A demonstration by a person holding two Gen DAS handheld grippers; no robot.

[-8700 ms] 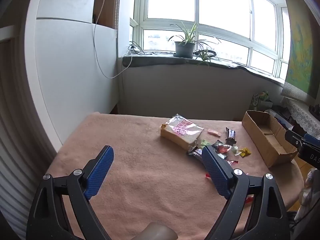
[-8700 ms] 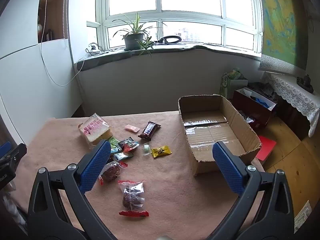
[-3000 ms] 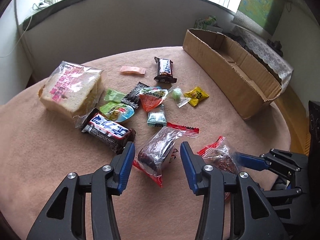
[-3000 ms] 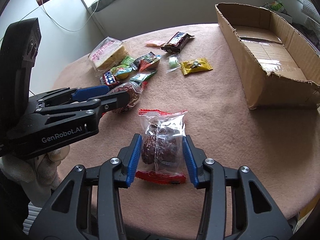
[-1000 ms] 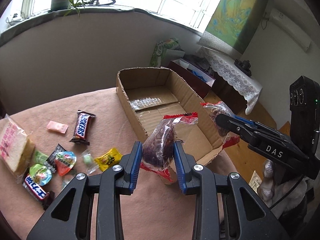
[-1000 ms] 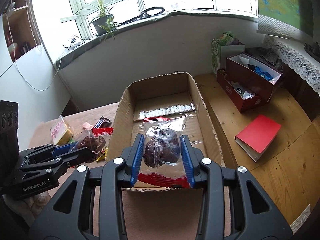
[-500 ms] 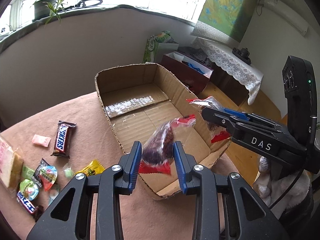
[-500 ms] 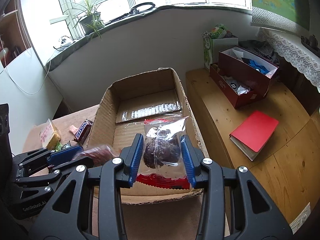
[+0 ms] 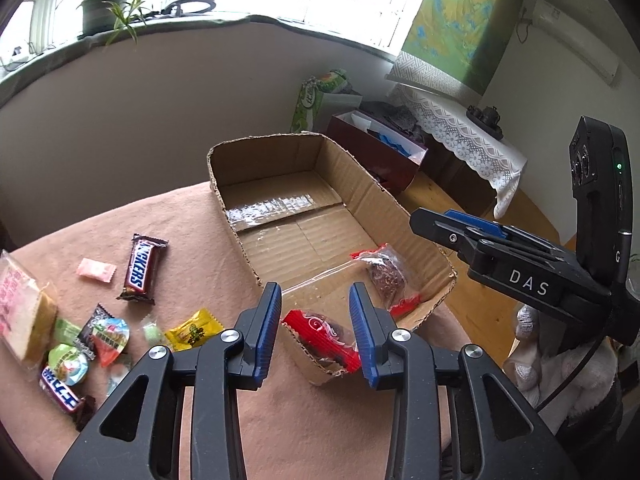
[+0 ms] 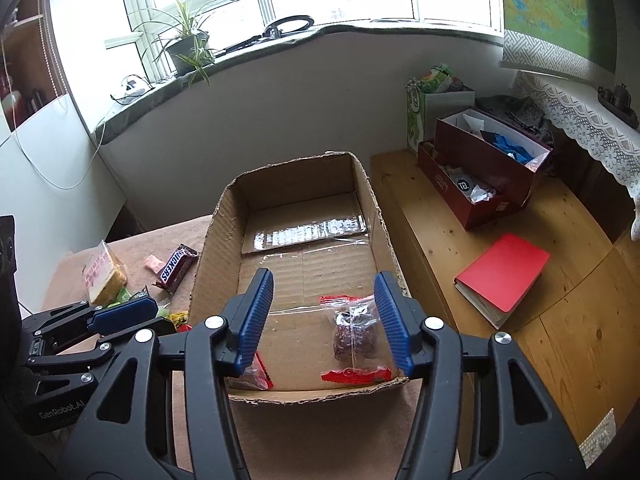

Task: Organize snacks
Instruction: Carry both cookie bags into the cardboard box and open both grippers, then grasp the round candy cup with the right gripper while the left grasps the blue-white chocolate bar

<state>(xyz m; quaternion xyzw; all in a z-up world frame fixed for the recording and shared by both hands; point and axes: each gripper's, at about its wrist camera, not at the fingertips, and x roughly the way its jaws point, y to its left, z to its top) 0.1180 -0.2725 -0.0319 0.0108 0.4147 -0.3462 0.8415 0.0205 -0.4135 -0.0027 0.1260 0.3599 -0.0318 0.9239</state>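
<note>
The open cardboard box (image 9: 264,160) stands on the cloth-covered table (image 9: 320,432). Two clear cake packets with red ends lie on its floor at the near end. One packet (image 9: 320,334) rests in the near left corner, below my left gripper (image 9: 314,292). Those jaws are opening and the pads are clear of it. The other packet (image 10: 356,336) lies by the right wall, under my right gripper (image 10: 324,280). Its jaws are opening too, and nothing is pressed between them. Half of the first packet (image 10: 250,372) is hidden behind a right finger.
Left of the box lie a Snickers bar (image 9: 142,270), a pink sweet (image 9: 97,270), a yellow packet (image 9: 194,330), a bagged sandwich (image 9: 20,312) and several small sweets. A red book (image 10: 502,272) and a maroon box (image 10: 480,168) sit on the wooden surface to the right.
Both grippers held their packets over the box half a second ago. Both have since spread their jaws, and the two packets have dropped onto the box floor.
</note>
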